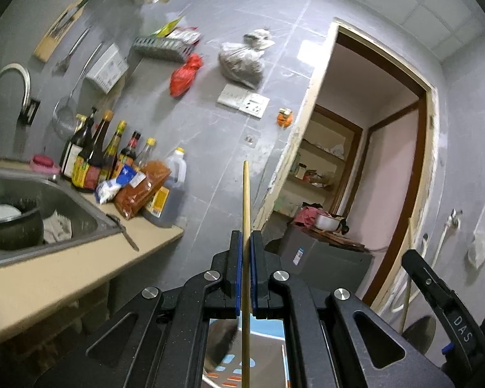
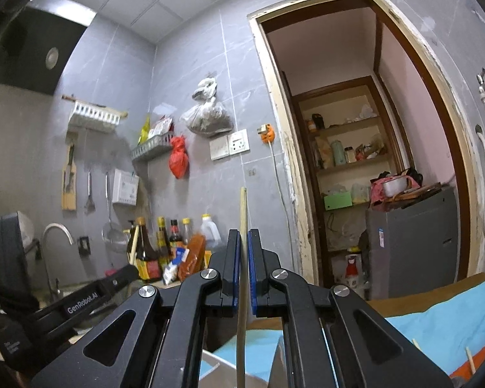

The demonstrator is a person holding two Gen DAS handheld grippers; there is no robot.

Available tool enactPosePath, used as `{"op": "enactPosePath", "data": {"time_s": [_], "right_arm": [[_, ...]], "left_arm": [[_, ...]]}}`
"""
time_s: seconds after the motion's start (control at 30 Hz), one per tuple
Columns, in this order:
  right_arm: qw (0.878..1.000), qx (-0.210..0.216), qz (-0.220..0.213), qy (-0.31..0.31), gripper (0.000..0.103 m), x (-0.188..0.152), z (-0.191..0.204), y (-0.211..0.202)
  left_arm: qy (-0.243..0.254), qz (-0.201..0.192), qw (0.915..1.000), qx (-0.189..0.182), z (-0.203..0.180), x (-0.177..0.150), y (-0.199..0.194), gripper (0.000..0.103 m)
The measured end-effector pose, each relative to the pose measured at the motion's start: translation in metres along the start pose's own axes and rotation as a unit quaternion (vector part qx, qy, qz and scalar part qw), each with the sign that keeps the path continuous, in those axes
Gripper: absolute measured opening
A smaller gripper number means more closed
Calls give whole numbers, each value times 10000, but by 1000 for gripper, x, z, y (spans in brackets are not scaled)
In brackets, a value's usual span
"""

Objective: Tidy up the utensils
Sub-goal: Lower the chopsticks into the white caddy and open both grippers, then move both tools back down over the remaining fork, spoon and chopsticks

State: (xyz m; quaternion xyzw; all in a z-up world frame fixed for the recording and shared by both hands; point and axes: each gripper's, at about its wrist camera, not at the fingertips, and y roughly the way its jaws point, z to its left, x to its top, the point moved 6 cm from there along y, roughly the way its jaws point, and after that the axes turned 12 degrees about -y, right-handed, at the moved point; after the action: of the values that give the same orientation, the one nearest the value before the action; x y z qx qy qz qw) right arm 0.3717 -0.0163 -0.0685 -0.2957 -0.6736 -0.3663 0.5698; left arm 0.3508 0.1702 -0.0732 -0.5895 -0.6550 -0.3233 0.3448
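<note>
Left tongs: my left gripper (image 1: 246, 236) is clamped on one chopstick (image 1: 246, 200), which stands upright between the blue pads, in the air off the end of the counter (image 1: 80, 268).
Right tongs: my right gripper (image 2: 243, 236) is clamped on a second chopstick (image 2: 242, 207), also upright and clear of any surface.
Progress: I judge this as mid-carry. Both sticks are picked up; neither is stowed yet.
Left to do: put both in a holder. I cannot tell which one; a white rack (image 2: 95, 114) hangs on the wall.
Chopsticks counted: two held, plus what look like two more stick ends on the blue cloth (image 2: 436, 323) at its lower right edge.
Bottles (image 1: 97, 158): about six at the counter's back edge.
Sink (image 1: 64, 200): one, holding a dark pot.
</note>
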Motion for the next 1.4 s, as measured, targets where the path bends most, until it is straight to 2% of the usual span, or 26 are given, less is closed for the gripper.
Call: {"op": "enactPosePath", "data": {"time_s": [0.13,0.37,0.5,0.67,0.73,0.8,0.9,0.93,1.0,1.07,1.13,1.2,1.27,1.33,1.4], "right_arm": [[9997,74,97,-204,3,-5,3,-4],[9991,225,290,-205,4,-6,1,-13],[9988,247,410,-104,4,-7,-3,-18],[9976,302,618,15,5,-10,-7,-22],[9972,328,666,42,6,-8,-8,-25],[9971,319,692,71,16,-6,-9,-27],[9966,316,737,195,20,-3,-15,-30],[9963,301,769,243,20,0,-18,-32],[9960,267,793,298,21,5,-23,-35],[9957,209,833,340,25,12,-31,-40],[9952,150,880,404,34,20,-41,-46],[9946,46,925,465,53,27,-53,-52],[9942,-63,956,489,60,35,-65,-60],[9937,-173,1009,458,68,41,-76,-69],[9932,-279,1040,438,82,47,-88,-79]], "left_arm": [[318,185,9993,-99,-7,-12,-2,2],[283,621,9976,-123,-5,-16,-8,2],[377,718,9967,-51,-6,-16,-13,2],[540,1107,9923,-144,-17,-25,-16,4],[516,1247,9907,-176,-18,-28,-17,4],[489,1368,9892,-177,-20,-29,-19,7],[393,1481,9881,-161,-25,-28,-21,27],[335,1480,9883,-173,-26,-26,-23,32],[274,1509,9880,-155,-32,-22,-26,34],[276,1555,9874,-112,-39,-18,-27,44],[229,1554,9876,-85,-48,-14,-31,55],[168,1522,9882,-76,-61,-9,-36,64],[155,1469,9890,-27,-73,-5,-40,79],[178,1367,9904,21,-86,-4,-44,88],[246,1287,9914,54,-101,-5,-48,95]]}}
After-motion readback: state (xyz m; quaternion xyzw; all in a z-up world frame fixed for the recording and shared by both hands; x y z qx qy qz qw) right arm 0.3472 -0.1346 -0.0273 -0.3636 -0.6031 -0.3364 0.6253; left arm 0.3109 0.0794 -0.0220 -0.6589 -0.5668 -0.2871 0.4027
